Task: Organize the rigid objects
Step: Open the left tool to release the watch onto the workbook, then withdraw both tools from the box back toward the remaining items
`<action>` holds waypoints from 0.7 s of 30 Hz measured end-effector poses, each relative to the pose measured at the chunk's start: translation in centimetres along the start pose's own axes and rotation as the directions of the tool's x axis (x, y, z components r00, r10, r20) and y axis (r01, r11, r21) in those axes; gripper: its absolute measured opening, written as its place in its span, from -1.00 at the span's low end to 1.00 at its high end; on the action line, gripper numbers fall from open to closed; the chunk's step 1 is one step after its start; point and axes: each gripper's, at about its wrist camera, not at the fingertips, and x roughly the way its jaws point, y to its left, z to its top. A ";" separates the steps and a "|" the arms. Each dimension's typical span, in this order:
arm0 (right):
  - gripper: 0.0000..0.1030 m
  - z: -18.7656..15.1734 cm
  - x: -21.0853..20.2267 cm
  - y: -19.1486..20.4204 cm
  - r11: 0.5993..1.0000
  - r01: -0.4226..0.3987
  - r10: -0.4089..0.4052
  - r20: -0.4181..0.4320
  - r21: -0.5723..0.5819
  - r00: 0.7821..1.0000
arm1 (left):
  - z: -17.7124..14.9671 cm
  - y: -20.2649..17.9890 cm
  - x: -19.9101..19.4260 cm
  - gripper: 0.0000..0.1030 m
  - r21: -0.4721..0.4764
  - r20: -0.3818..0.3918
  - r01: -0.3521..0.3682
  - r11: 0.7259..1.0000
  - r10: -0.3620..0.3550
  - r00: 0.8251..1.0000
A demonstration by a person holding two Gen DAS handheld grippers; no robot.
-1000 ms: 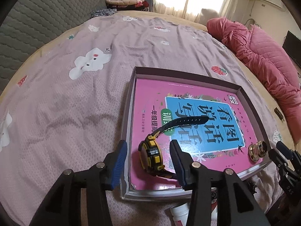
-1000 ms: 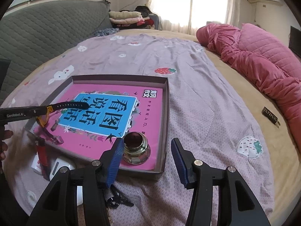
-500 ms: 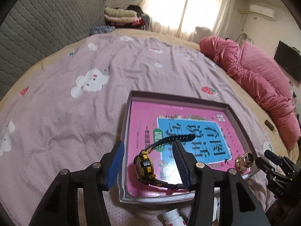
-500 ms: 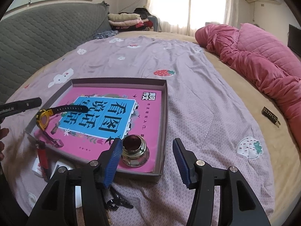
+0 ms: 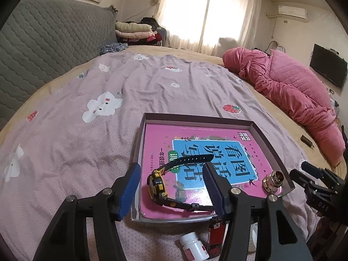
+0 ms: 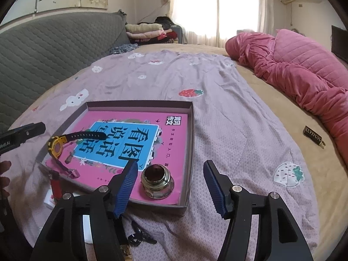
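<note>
A shallow grey box (image 5: 271,143) (image 6: 191,130) lies on the bed with a pink book (image 5: 195,139) (image 6: 134,134) inside. A yellow and black watch (image 5: 157,184) (image 6: 57,146) lies on the book near the box's near left corner. A brass nut (image 5: 273,179) (image 6: 157,180) stands at the near right corner. My left gripper (image 5: 171,189) is open and empty above the watch. My right gripper (image 6: 170,184) is open and empty above the box's near right corner, beside the nut.
A red lighter (image 5: 214,235) (image 6: 55,184) and a white pill bottle (image 5: 194,246) lie on the sheet in front of the box. A black clip (image 6: 139,237) lies near the right gripper. A pink quilt (image 6: 293,65) lies at the right, a dark tag (image 6: 313,136) beside it.
Both grippers have pulled back and risen from the box. The left gripper, which straddled the watch, now stands higher above it. The watch and nut rest in the box.
</note>
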 end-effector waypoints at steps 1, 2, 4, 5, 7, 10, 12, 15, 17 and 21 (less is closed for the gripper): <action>0.27 0.0 -0.1 0.0 1.000 0.000 0.000 0.002 -0.002 1.000 | -0.1 0.0 -0.3 0.17 -0.001 0.008 -0.009 1.000 0.009 1.000; 0.28 0.0 -0.2 0.0 1.000 0.003 -0.003 0.005 -0.006 1.000 | -0.2 0.0 -0.5 0.19 -0.003 0.013 -0.014 1.000 0.014 1.000; 0.31 0.0 -0.4 0.1 1.000 0.008 -0.008 0.013 -0.014 1.000 | -0.5 -0.2 -1.1 0.24 -0.003 0.022 -0.015 1.000 0.015 1.000; 0.32 0.0 -0.5 0.1 1.000 0.008 -0.008 0.016 -0.013 1.000 | -0.5 -0.3 -1.2 0.24 -0.001 0.023 -0.012 1.000 0.012 1.000; 0.33 0.0 -0.7 0.0 1.000 0.014 -0.014 0.023 -0.012 1.000 | -0.8 -0.4 -1.6 0.24 0.008 0.022 -0.015 1.000 0.014 1.000; 0.35 0.0 -1.4 -0.3 1.000 0.020 -0.020 0.048 -0.003 0.999 | -1.1 -0.5 -2.1 0.24 0.011 0.018 -0.015 1.000 0.014 1.000; 0.37 0.0 -1.8 -0.5 1.000 0.022 -0.023 0.060 0.005 0.998 | -1.2 -0.5 -2.5 0.24 0.009 0.022 -0.017 1.000 0.016 1.000; 0.41 0.0 -2.4 -0.6 1.000 0.022 -0.023 0.069 0.010 0.997 | -1.4 -0.4 -3.4 0.24 0.004 0.038 -0.017 1.000 0.016 0.999; 0.42 -0.1 -2.8 -0.7 1.000 0.022 -0.023 0.074 0.012 0.997 | -1.6 -0.4 -3.8 0.24 0.004 0.043 -0.021 1.000 0.021 0.999; 0.42 -0.3 -3.6 -0.5 1.000 0.018 -0.019 0.082 0.011 0.996 | -2.0 -0.5 -4.4 0.24 0.011 0.040 -0.020 1.000 0.019 0.999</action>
